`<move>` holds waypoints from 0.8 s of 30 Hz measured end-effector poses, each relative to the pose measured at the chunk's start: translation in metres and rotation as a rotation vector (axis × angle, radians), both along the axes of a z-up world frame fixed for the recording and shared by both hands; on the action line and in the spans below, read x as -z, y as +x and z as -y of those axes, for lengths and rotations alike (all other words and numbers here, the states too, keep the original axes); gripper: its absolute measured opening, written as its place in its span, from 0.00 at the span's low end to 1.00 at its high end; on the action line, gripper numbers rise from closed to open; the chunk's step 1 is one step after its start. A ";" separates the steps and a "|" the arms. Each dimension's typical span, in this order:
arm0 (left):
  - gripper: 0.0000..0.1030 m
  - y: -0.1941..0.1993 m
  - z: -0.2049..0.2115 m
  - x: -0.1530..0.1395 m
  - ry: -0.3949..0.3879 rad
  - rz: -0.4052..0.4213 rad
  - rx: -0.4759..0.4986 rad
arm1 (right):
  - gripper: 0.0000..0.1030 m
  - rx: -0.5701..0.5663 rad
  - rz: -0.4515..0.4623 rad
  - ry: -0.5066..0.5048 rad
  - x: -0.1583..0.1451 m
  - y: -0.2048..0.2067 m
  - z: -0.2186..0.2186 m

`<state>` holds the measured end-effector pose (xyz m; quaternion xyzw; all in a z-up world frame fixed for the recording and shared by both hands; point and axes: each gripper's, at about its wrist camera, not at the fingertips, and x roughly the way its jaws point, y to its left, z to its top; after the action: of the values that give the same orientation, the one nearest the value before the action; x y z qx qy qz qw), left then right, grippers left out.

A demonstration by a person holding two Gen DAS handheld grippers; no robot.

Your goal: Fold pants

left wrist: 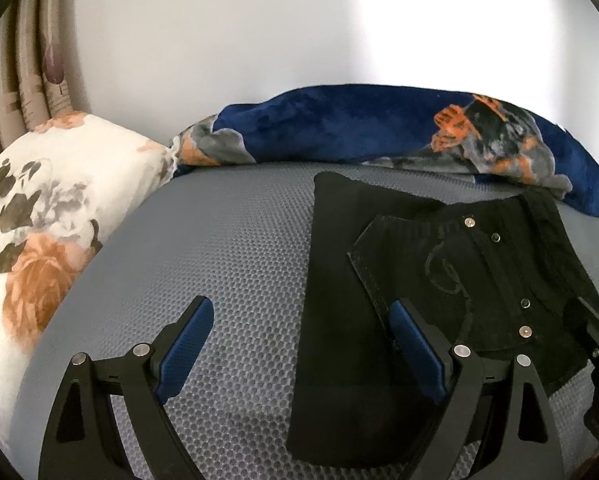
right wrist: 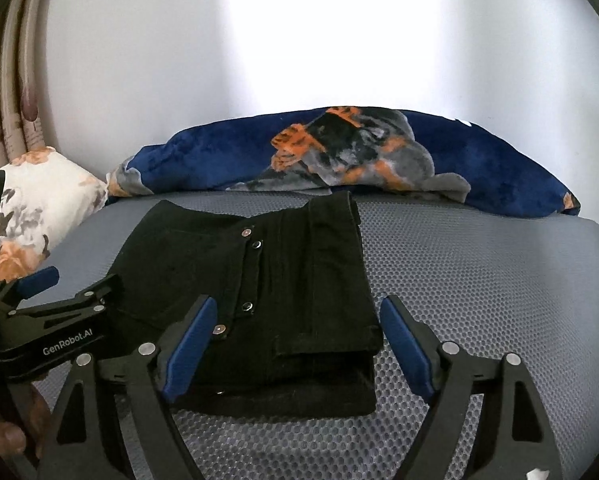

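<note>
Only "GenRobot.AI" on left gripper (right wrist: 65, 286), pants (right wrist: 259, 292) folded

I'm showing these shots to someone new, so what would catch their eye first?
Probably the black pants, folded into a compact stack on the grey mesh mattress, with both claws open in front of them. Next, the blue blanket with orange patches, bunched along the wall behind, and the floral pillow at the left.

Grey mesh mattress (left wrist: 235, 248) before me; floral pillow (left wrist: 47, 216) at nine o'clock; blue blanket (right wrist: 219, 156) at twelve, along the white wall (right wrist: 299, 40); curtain (left wrist: 31, 80) at ten.
</note>
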<state>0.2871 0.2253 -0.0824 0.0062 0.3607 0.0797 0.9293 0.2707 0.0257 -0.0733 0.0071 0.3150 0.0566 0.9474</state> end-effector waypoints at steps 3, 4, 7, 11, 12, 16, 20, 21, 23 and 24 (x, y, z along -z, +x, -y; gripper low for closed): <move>0.87 -0.003 -0.001 -0.004 0.000 0.009 -0.001 | 0.80 -0.001 0.002 0.002 -0.002 -0.002 0.000; 0.87 -0.004 -0.001 -0.005 0.002 0.016 -0.002 | 0.80 -0.002 0.004 0.003 -0.003 -0.003 0.000; 0.89 -0.010 -0.002 -0.013 0.000 0.044 -0.002 | 0.80 -0.002 0.008 0.006 -0.007 -0.005 0.001; 0.93 -0.017 -0.002 -0.024 0.010 0.076 0.001 | 0.81 -0.003 0.015 0.010 -0.011 -0.007 0.003; 0.94 -0.019 -0.002 -0.026 0.009 0.084 0.005 | 0.81 -0.003 0.017 0.010 -0.012 -0.007 0.003; 0.96 -0.025 0.001 -0.037 0.019 0.113 0.021 | 0.81 -0.001 0.018 0.015 -0.015 -0.009 0.005; 0.97 -0.028 0.006 -0.044 0.035 0.120 0.034 | 0.81 -0.003 0.024 0.012 -0.019 -0.011 0.005; 0.98 -0.029 0.007 -0.046 0.038 0.122 0.038 | 0.81 -0.004 0.025 0.014 -0.019 -0.011 0.005; 0.98 -0.029 0.008 -0.047 0.035 0.119 0.045 | 0.81 -0.005 0.027 0.017 -0.021 -0.013 0.006; 0.98 -0.029 0.009 -0.048 0.036 0.118 0.046 | 0.81 -0.004 0.028 0.018 -0.021 -0.013 0.006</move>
<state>0.2578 0.2162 -0.0346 0.0266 0.3037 0.0649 0.9502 0.2575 0.0193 -0.0523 0.0141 0.3014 0.0615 0.9514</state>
